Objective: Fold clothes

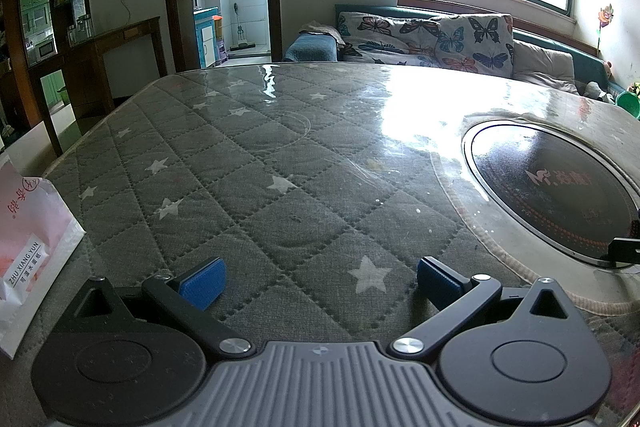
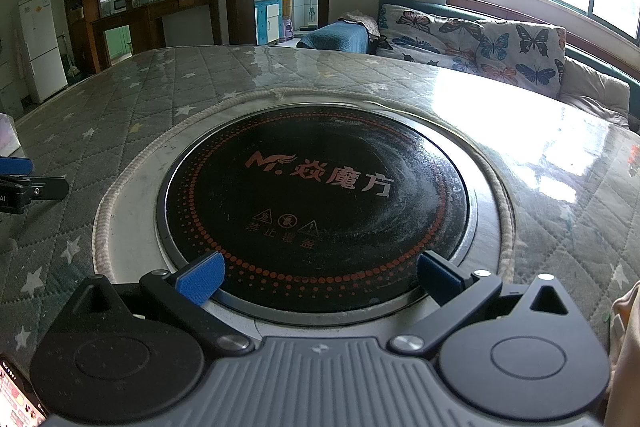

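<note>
Quilted star-patterned cover under clear plastic spreads over your whole table (image 1: 256, 163), and the round black induction hob (image 2: 316, 203) is set into it on the right half. No garment is laid out in either view; the only cloth near you is a pale cream fabric (image 2: 624, 355) at the lower right edge of the right camera, and whether that is the clothing to fold cannot be told. A white printed bag (image 1: 32, 247) stands at the table's left edge, and a phone (image 2: 18, 401) lies by your right tool. Your left gripper (image 1: 318, 281) hovers over bare quilt, jaws spread wide and holding nothing; your right gripper (image 2: 318, 277) hangs over the hob's near rim, likewise spread and empty. To start well, fetch the garment with the right tool and lay it flat on the quilted left half, clear of the hob.
</note>
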